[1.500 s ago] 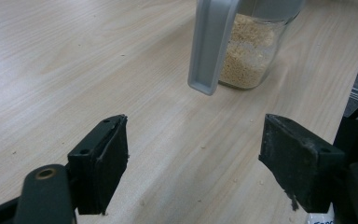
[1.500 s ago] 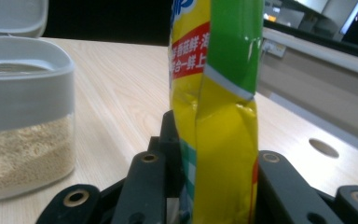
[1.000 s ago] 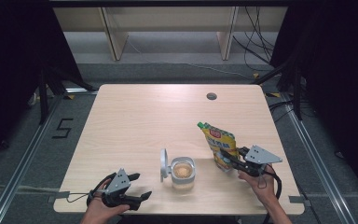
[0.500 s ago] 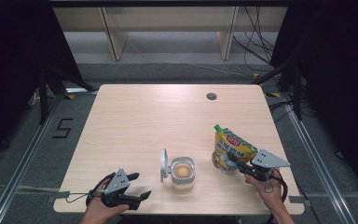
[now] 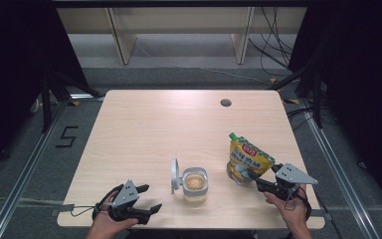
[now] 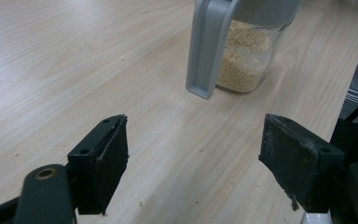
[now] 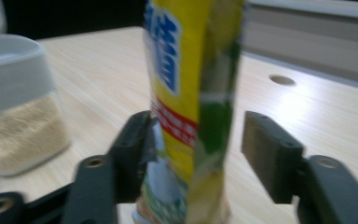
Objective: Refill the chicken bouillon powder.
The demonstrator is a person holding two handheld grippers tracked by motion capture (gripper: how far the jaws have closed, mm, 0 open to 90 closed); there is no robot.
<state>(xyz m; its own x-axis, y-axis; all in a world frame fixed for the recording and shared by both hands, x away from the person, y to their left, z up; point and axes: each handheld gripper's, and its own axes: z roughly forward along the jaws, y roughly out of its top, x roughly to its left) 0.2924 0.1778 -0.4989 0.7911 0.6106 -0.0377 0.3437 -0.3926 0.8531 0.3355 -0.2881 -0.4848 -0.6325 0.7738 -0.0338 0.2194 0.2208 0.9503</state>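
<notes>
A pale wooden table (image 5: 144,134) seen from above, with a person's two hands at its near edge, each holding a black two-jaw gripper.

Near the right corner, the right gripper (image 5: 255,178) points left toward a yellow and green pouch (image 5: 246,159). The pouch stands upright on the table, its top leaning slightly away to the left. In the right gripper view, the pouch (image 7: 189,112) stands edge-on between the two jaws. The jaws have just been opening: there is a clear gap between the right jaw and the pouch, while the left jaw sits just beside it, so the pouch is released rather than clamped.

Just left of the pouch, near the middle of the near edge, stands a clear jar (image 5: 195,184) partly filled with pale tan grains. Its grey lid (image 5: 175,176) is flipped open and stands upright on the jar's left side.

At the near left, the left gripper (image 5: 151,208) rests low by the table edge, pointing right toward the jar and well apart from it. In the left gripper view, its jaws are spread wide with only bare table between them, and the jar (image 6: 247,56) and hanging lid (image 6: 207,46) sit beyond.

A small dark hole (image 5: 225,103) marks the far right of the table.
</notes>
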